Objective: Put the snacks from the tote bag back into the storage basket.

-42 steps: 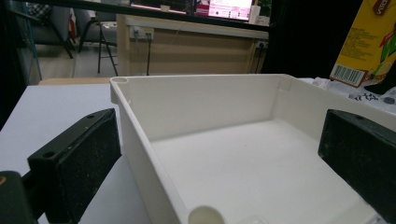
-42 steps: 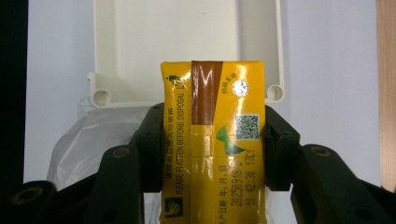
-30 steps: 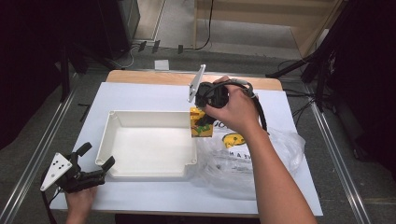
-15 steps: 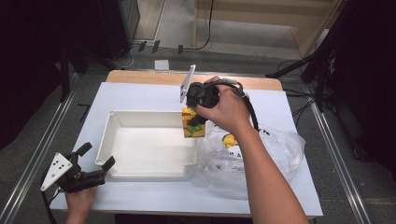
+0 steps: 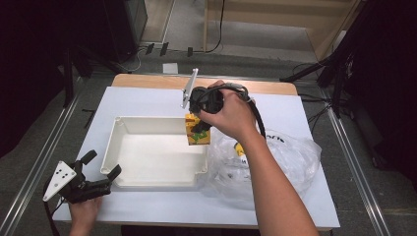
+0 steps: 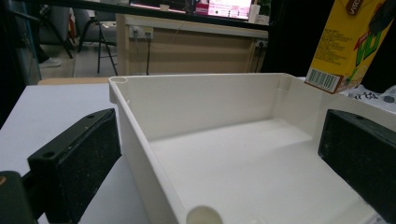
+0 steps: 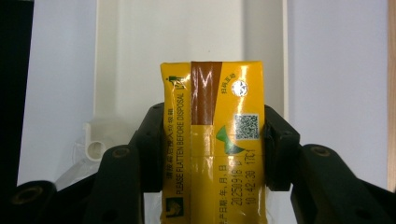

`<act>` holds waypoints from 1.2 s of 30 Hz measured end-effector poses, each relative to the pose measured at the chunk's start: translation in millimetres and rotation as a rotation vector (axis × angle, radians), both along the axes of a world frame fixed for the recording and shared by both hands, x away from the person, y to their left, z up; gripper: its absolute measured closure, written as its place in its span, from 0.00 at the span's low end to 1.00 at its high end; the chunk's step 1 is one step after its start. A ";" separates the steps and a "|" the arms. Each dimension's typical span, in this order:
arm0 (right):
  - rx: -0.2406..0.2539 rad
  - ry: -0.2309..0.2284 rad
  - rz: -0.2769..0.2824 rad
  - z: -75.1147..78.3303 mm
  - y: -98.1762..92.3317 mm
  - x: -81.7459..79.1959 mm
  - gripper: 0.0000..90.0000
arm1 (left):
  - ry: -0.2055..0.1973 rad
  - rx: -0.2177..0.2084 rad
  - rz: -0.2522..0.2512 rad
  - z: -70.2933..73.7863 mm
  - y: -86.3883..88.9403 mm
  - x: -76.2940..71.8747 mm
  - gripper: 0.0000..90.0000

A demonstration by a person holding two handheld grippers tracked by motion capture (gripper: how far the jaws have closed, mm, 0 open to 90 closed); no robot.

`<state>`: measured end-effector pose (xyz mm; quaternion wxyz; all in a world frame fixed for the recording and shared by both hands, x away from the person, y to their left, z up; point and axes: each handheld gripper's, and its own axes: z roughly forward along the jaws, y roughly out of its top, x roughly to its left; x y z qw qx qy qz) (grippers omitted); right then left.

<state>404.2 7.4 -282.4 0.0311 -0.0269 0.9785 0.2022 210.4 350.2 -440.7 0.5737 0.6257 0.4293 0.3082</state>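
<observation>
Right claw (image 5: 196, 129) clamped on the yellow drink carton (image 5: 197, 132), one pad pressed to each narrow side; in the right gripper view the carton (image 7: 212, 140) stands squeezed between my jaws, top end with the brown strip pointing away, printed date and small square code facing the lens. Carton hangs in the air over the white tray (image 5: 118, 129), at the tray's far right corner, bottom clear of the tray floor. From the left gripper view the carton (image 6: 348, 44) sits tilted above the tray's far right wall (image 6: 299, 88). Left claw (image 5: 98, 172) rests low at the bench's near left corner, jaws spread wide, nothing in them, one pad either side of the tray's near left corner without touching it. Crumpled clear plastic bag (image 5: 290, 157) lies on the white bench top (image 5: 147, 101) just right of the tray, near the bench's near right edge, under my right forearm.
</observation>
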 end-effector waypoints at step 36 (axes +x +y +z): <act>0.010 0.014 -0.010 -12.1 10.3 1.9 0.60 | 0.001 0.001 0.000 0.0 -0.4 0.1 0.00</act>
